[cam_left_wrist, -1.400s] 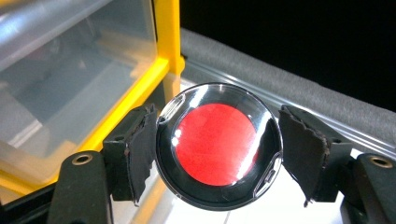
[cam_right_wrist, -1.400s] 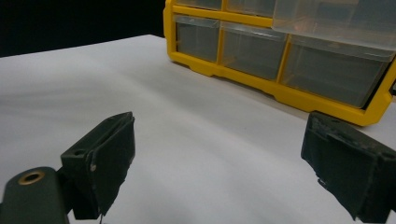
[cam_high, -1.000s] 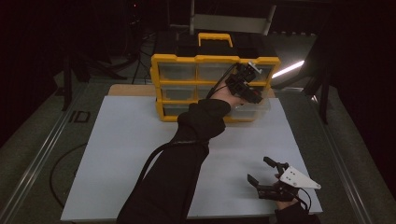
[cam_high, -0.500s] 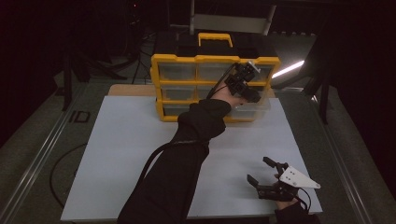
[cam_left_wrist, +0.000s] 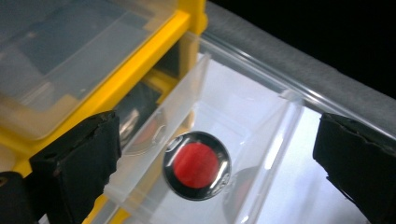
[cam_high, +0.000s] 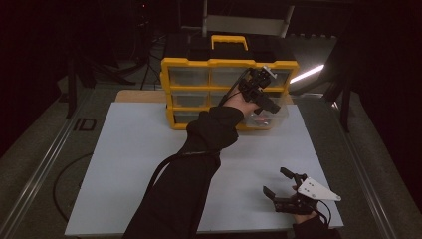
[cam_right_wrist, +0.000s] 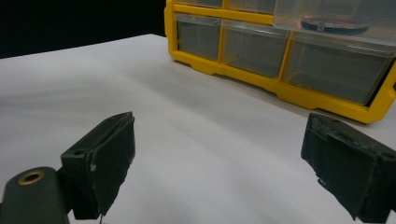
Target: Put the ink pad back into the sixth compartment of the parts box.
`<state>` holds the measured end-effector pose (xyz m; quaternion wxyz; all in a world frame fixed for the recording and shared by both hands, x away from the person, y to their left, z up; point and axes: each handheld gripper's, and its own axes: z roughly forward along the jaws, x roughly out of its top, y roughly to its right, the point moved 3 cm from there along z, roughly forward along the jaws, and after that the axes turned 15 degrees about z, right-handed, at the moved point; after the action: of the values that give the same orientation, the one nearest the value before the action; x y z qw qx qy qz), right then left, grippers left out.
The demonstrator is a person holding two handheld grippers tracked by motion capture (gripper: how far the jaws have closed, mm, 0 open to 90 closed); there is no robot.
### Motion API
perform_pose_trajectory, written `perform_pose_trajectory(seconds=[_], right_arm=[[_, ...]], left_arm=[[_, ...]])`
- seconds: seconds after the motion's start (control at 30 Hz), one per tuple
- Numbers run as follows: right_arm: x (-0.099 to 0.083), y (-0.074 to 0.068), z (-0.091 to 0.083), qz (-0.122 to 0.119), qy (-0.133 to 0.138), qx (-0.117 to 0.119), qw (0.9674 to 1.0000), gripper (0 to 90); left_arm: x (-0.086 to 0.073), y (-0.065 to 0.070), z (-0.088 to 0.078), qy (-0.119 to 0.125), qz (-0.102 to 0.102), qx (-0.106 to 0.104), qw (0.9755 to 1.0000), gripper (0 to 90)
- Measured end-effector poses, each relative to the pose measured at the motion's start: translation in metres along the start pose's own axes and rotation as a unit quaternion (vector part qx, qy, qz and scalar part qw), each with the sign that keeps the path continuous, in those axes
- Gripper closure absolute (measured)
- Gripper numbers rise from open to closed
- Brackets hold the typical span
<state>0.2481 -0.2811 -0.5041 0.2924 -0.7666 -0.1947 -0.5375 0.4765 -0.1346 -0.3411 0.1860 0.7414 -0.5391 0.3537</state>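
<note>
A yellow drawer cabinet (cam_high: 219,64) with clear drawers stands at the back of the white board. One clear drawer (cam_high: 268,117) at its right side is pulled out. In the left gripper view a round black disc with a red centre (cam_left_wrist: 197,165) lies in that open drawer (cam_left_wrist: 261,140). My left gripper (cam_high: 261,94) hovers over the drawer, open, with nothing between its jaws (cam_left_wrist: 215,154). My right gripper (cam_high: 278,183) rests low over the board at the front right, open and empty (cam_right_wrist: 219,172). The right gripper view shows the cabinet (cam_right_wrist: 280,56) ahead with the disc (cam_right_wrist: 332,24) in the pulled-out drawer.
The white board (cam_high: 129,159) covers most of the table. A black carry handle section with a yellow grip (cam_high: 229,41) tops the cabinet. A bright light strip (cam_high: 306,73) glows behind the cabinet's right side. A metal rail (cam_high: 45,164) runs along the table's left edge.
The left gripper has shifted slightly over the open drawer. The right gripper has stayed in place.
</note>
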Motion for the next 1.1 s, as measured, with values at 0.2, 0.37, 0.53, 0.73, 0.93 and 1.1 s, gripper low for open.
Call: perform_pose_trajectory(seconds=[0.2, 0.37, 0.53, 0.73, 0.93, 1.1], right_arm=[[0.000, -0.001, 0.001, -0.001, 0.000, -0.001, 1.0000, 9.9], [0.000, 0.000, 0.001, 0.000, -0.001, -0.002, 1.0000, 9.9], [-0.002, 0.001, 0.001, 0.001, -0.002, -0.003, 1.0000, 9.9], [-0.003, 0.001, 0.001, 0.000, -0.005, -0.007, 1.0000, 9.9], [-0.003, 0.002, 0.001, -0.001, -0.008, -0.007, 0.9999, 9.9], [-0.003, 0.003, 0.000, 0.000, -0.008, -0.009, 0.9999, 9.9]], left_arm=[[-0.005, 0.001, -0.006, 0.001, 0.023, 0.013, 0.9997, 0.2], [-0.008, 0.001, -0.013, 0.002, 0.022, 0.009, 0.9997, 0.2], [-0.016, 0.003, -0.017, 0.005, 0.022, -0.004, 0.9997, 0.1], [-0.027, 0.002, -0.022, 0.012, 0.026, -0.007, 0.9996, 0.1], [-0.036, 0.000, -0.034, 0.031, 0.028, 0.001, 0.9991, 0.2], [-0.039, 0.003, -0.042, 0.036, 0.035, -0.003, 0.9987, 0.2]])
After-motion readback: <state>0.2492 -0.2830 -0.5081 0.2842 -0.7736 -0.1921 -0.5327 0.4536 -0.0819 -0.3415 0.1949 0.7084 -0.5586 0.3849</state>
